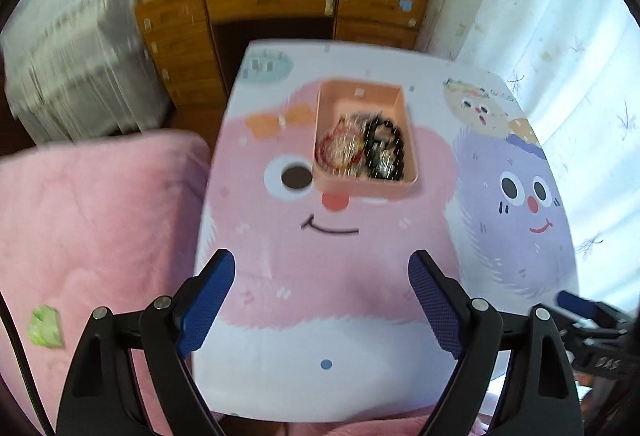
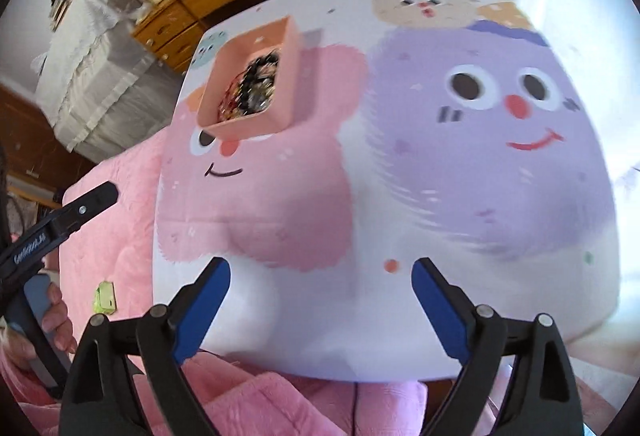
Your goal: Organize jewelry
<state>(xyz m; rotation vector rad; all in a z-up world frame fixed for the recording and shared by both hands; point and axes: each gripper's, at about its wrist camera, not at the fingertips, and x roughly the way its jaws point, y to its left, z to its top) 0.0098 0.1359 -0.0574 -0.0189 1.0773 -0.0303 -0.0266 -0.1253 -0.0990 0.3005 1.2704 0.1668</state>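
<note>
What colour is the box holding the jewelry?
The box is peach pink, clearest in the left wrist view.

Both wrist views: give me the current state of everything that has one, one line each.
Left gripper: open, nothing between the pads.
Right gripper: open, nothing between the pads.
Pink box: lidless, upright on the table.
Jewelry: piled inside the pink box, pieces too blurred to tell apart.
Desk drawers: shut.
</note>
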